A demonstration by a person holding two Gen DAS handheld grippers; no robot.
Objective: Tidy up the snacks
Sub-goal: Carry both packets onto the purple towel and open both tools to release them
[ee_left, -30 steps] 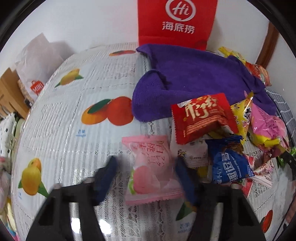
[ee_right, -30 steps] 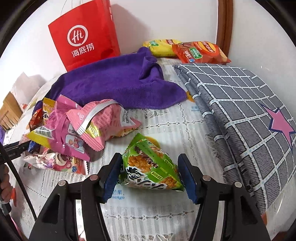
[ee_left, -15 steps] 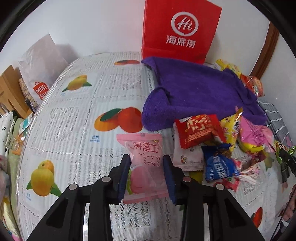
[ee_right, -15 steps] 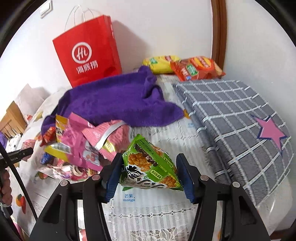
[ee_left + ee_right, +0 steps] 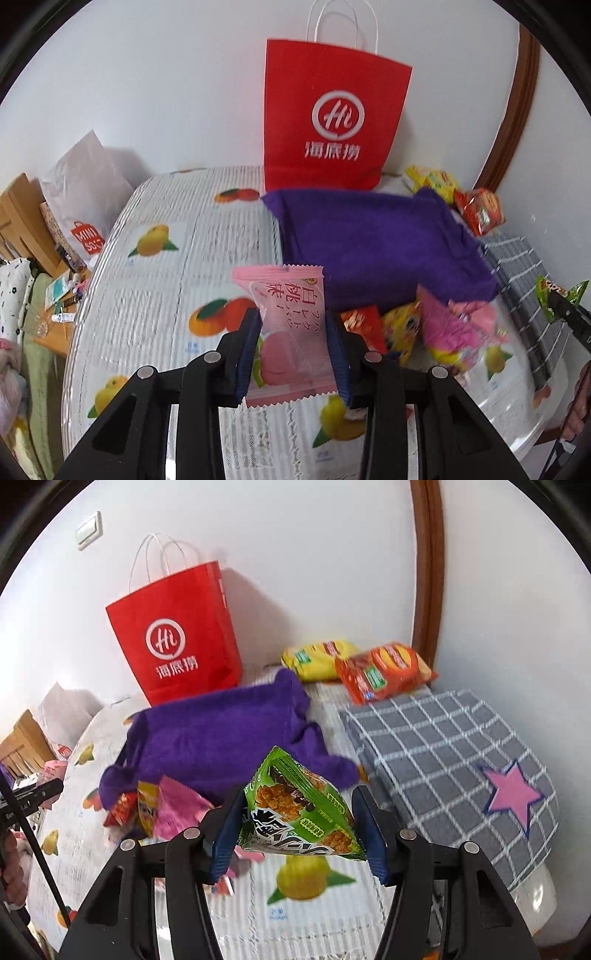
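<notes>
My left gripper (image 5: 293, 345) is shut on a pink peach snack packet (image 5: 286, 325), held upright above the fruit-print tablecloth (image 5: 155, 295). My right gripper (image 5: 297, 834) is shut on a green snack bag (image 5: 299, 812), lifted clear of the table; that bag (image 5: 554, 295) also shows at the right edge of the left wrist view. A pile of loose snacks (image 5: 436, 328) in red, yellow and pink wrappers lies on the table beside a purple towel (image 5: 373, 240). The same pile (image 5: 159, 808) sits left of my right gripper. A red paper bag (image 5: 332, 122) stands at the back wall.
A yellow chip bag (image 5: 317, 659) and an orange chip bag (image 5: 384, 672) lie at the back by the wall. A grey checked cloth with a pink star (image 5: 461, 753) covers the table's right end. A white shopping bag (image 5: 83, 199) and wooden furniture (image 5: 22, 221) stand off the left side.
The left gripper closed on the pink packet and lifted it off the table. The right gripper rose with the green bag. Both views now take in more wall and the whole red bag.
</notes>
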